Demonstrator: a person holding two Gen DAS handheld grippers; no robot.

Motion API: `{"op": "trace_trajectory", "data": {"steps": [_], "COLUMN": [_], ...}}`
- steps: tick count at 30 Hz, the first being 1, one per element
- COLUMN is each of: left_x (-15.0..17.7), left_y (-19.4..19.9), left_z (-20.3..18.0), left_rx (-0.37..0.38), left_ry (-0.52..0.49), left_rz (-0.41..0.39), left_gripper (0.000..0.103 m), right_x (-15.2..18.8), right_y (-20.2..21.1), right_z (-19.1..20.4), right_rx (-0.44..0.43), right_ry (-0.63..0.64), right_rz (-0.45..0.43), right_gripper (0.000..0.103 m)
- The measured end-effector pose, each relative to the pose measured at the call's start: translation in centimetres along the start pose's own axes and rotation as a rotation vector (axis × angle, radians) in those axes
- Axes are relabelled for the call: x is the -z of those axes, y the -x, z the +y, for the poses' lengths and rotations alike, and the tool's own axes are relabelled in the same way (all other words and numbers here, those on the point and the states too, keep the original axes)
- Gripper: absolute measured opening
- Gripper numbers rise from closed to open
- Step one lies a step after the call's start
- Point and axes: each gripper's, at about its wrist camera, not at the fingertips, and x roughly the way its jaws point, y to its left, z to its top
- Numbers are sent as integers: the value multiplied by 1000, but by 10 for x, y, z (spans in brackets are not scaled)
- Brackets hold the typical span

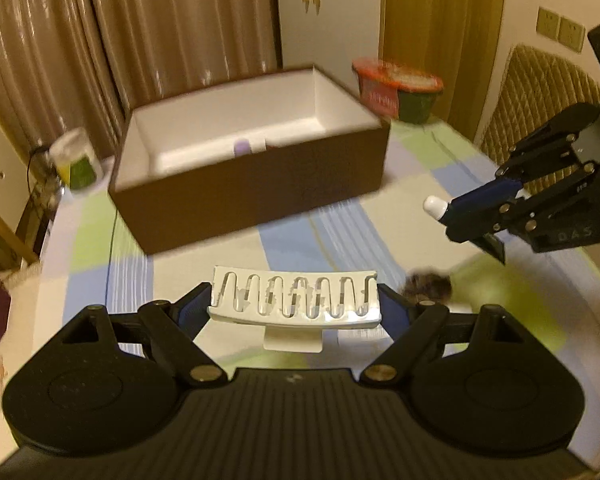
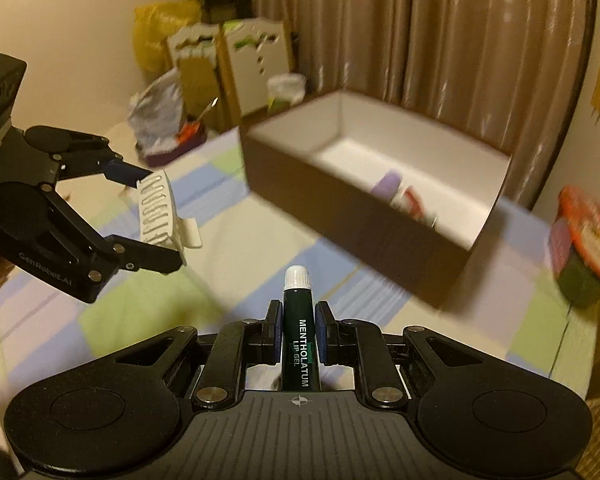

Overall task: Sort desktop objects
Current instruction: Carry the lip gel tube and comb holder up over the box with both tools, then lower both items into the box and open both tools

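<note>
My left gripper is shut on a white hair claw clip and holds it above the checked cloth, in front of the brown box. The clip also shows in the right wrist view. My right gripper is shut on a dark green Mentholatum lip gel tube with a white cap, held in the air to the right of the box front; the tube shows in the left wrist view. The box has a white inside that holds a purple item and a red-and-white item.
A dark furry object lies on the cloth to the right of the clip. A red and green tub stands behind the box at right. A clear jar stands at the box's left. Bags and cartons lie beyond the cloth's edge.
</note>
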Motion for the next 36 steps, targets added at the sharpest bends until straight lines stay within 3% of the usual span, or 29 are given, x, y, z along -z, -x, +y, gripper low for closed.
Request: {"op": "trace_trajectory", "data": {"steps": [8,16,26,31,34,36], "left_x": [-86,-156,-155,-147,-146,-145], "left_y": [-26,-92,-192,-210,-213,-211], "left_z": [48,91,109,108,109,110], "left_rx": [41,60,128,154,138,134], "left_ry": [-49,-34,20,37,36,36], "left_rz": [-118,-145,-56,-35,-40,-44], "left_gripper": [83,83,83,83,92,92], "right_x": [-78,-128,-114,-111,-109,-107], "right_y": [-18,-82,-147,-153,-158,-160], "right_z": [-38,-85,-115,-121,-123,-124], "right_rx": [119,178,200,197,197,196], "right_ry": [-45,-130,-189,-193,-190,-186], "right_rz": [-85,-56,57,75,85,94], "right_gripper": [15,15,15,15,15,15]}}
